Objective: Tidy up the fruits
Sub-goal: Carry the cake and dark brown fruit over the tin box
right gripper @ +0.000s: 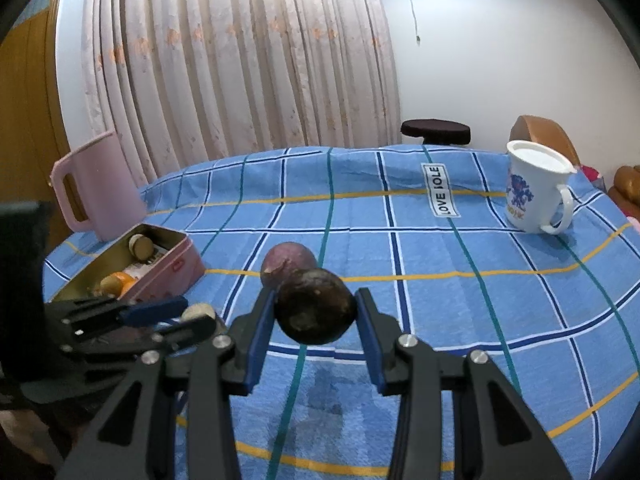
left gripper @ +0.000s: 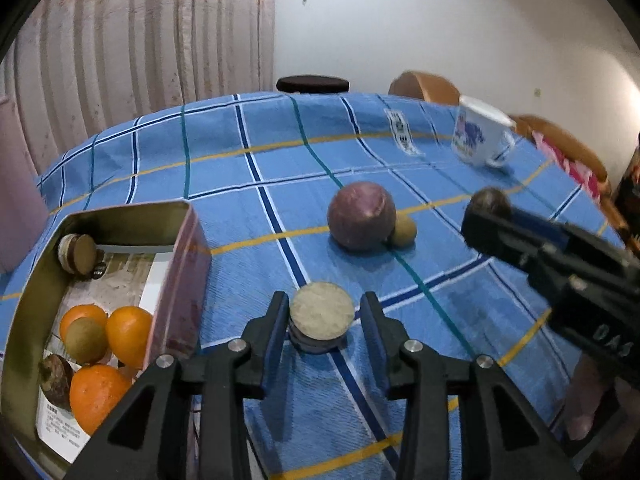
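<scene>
Right wrist view: the right gripper (right gripper: 316, 314) has its fingers clamped on a dark round fruit (right gripper: 315, 307), lifted above the bench (right gripper: 460, 300). Being round, it could slip or roll free if the squeeze eases. The left gripper (left gripper: 322, 316) straddles a pale disc-shaped piece (left gripper: 322, 318), fingers apart, not visibly touching. At ten o'clock sits the tin (right gripper: 182, 264); both grippers heading there could collide. The purple fruit (left gripper: 362, 216) could roll if nudged.

Mug (left gripper: 482, 132) blurred; tin (left gripper: 24, 312) (left side) cropped
</scene>
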Available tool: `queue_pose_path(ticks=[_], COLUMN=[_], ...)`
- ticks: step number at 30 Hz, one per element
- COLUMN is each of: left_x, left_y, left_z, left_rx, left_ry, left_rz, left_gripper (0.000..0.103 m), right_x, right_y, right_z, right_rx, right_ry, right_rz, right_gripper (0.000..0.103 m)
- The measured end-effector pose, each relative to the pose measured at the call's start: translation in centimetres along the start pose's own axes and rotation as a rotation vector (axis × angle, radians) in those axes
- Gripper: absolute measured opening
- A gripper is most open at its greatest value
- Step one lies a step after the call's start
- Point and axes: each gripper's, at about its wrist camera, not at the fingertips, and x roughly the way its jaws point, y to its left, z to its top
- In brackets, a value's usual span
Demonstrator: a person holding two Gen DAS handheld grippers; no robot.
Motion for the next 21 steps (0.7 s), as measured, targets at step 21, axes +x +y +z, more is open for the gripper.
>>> queue_pose_path(ticks=[21], left_x=[-2.5], left_y=[-0.6], left_z=[-0.2], left_rx=[0.030], left_ry=[-0.142], left_rz=[0.052], left_gripper=[0.037], right_x=[-0.3], right_y=[0.4], right_z=[0.0], right_rx=[-0.023], right_ry=[-0.029], right_rz=[-0.003], right_gripper=[0.044])
